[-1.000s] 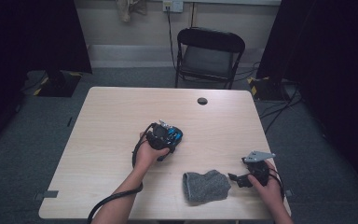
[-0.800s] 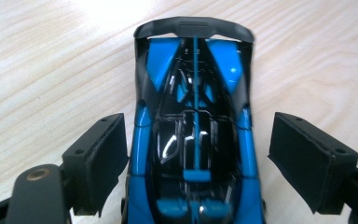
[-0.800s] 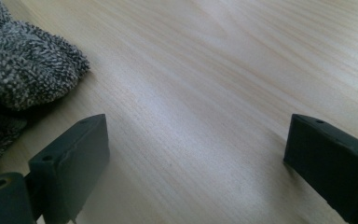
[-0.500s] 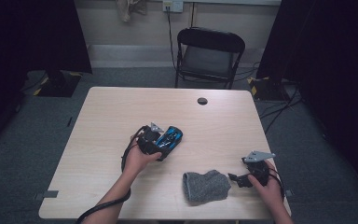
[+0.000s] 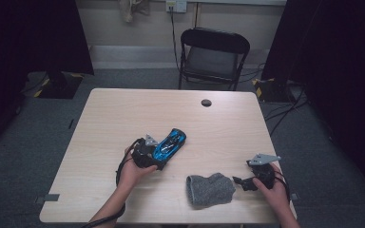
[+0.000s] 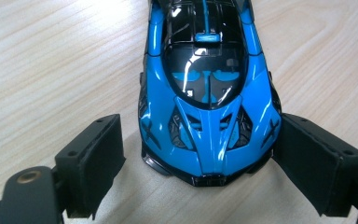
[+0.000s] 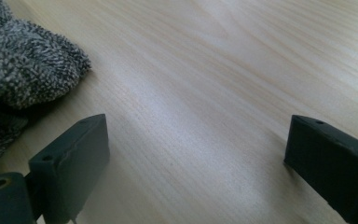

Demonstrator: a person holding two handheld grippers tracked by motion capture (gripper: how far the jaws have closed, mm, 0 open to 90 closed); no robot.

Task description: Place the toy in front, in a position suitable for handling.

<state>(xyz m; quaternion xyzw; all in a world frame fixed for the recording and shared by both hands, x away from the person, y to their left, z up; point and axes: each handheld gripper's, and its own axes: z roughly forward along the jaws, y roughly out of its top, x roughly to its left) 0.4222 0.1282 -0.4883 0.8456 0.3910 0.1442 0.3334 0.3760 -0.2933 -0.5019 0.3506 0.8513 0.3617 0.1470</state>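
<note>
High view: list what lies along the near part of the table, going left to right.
Left tongs at the tail of the blue toy car → grey knitted cloth → right tongs, held in the person's right hand.

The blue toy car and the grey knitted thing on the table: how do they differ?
The blue toy car is glossy, hard and sleek; the grey knitted cloth is fuzzy, soft and crumpled. The car is bright blue and black, the cloth dull grey. The car sits between the left gripper's open jaws; the cloth lies beside the right gripper. Both rest on the wooden table.
</note>
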